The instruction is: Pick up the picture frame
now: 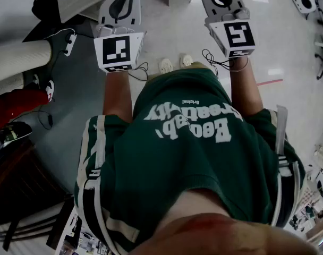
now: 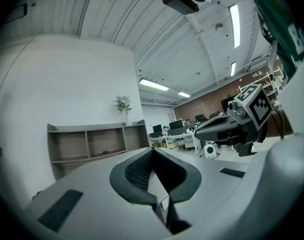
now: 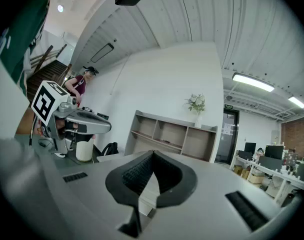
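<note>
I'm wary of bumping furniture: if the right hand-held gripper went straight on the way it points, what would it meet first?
Probably the shelf unit against the white wall; the right hand-held gripper, jaws shut, lines up with it and nothing shows between, though depth is unclear.

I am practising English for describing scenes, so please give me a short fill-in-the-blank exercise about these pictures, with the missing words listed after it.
1. The left claw and the right claw are both ___, not open, and hold nothing.
2. The person's shirt is ___ with white lettering.
3. On top of the shelf unit stands a vase of ___.

Missing words: shut; green; flowers.
</note>
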The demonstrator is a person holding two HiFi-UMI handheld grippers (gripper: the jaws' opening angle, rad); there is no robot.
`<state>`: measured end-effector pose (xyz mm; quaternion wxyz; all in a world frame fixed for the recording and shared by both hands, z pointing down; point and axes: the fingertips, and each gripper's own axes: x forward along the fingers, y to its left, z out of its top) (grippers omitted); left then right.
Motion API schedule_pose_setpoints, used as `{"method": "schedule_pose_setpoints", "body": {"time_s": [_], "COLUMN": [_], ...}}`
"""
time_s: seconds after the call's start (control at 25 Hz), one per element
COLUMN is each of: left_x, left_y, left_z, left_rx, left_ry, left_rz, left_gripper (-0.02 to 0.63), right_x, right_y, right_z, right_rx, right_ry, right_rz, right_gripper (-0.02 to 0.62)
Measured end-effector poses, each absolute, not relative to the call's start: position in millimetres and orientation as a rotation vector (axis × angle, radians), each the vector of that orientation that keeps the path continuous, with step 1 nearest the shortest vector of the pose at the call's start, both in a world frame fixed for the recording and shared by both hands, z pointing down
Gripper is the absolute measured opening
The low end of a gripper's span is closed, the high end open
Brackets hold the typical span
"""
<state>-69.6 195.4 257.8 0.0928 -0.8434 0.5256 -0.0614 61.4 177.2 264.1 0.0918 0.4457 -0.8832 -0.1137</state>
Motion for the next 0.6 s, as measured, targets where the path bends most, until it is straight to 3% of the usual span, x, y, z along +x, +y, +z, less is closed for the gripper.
{"method": "schedule_pose_setpoints", "body": {"time_s": [0.6], "left_x": [-95.6], "left_y": [206.6], "left_z": [256.5], "left_rx": [-2.504], "left_ry": [1.554], "left_rz": [-0.180], "left_gripper": [0.020], "right_x": [36.3], "right_y": [188.0], "right_z": [264.0], "right_rx": [1.330], "right_ry": [-2.621], "right_rz": [-0.333], "right_gripper": [0.034]}}
